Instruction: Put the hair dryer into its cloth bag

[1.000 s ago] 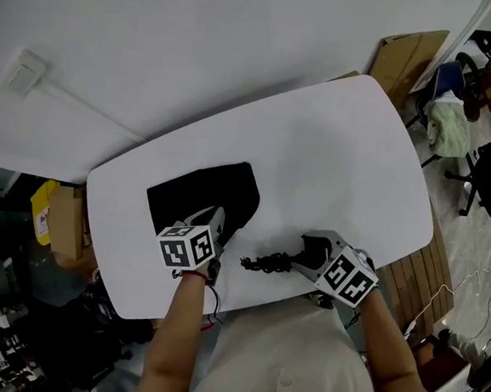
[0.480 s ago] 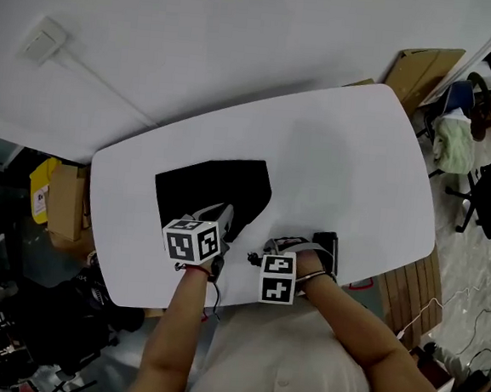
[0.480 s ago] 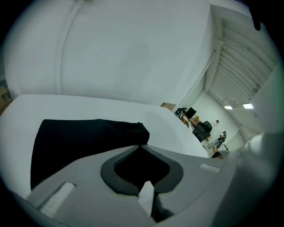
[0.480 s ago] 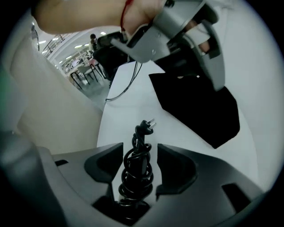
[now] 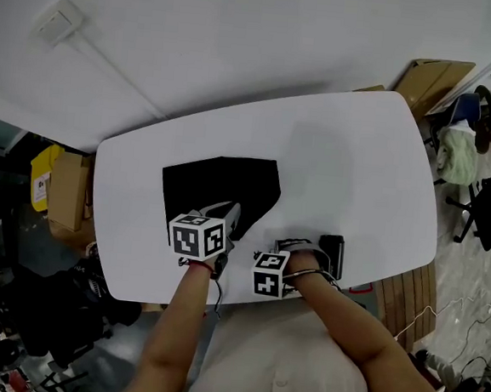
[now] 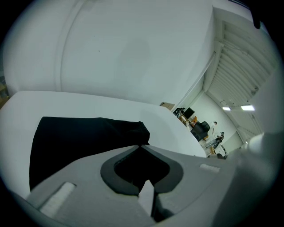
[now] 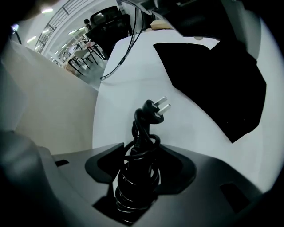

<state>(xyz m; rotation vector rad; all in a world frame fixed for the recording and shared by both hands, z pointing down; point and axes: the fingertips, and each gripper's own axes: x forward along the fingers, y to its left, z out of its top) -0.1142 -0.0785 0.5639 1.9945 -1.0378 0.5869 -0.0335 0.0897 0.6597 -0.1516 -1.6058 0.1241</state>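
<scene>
1 risk stands out: the bag (image 5: 217, 184) lies flat near the table's (image 5: 360, 158) near edge with its mouth hardly raised, so the dryer (image 5: 332, 254) or its loose plug (image 7: 159, 106) may snag on the cloth. The left gripper (image 5: 229, 218) is clenched on the bag's near edge. The right gripper (image 7: 142, 153), jaws wide, grasps the dryer's cord-wrapped handle, just right of the bag.

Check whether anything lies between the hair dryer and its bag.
Nothing visible does. Only bare table separates the dryer, in the right gripper, from the bag, whose near edge the left gripper pinches.
</scene>
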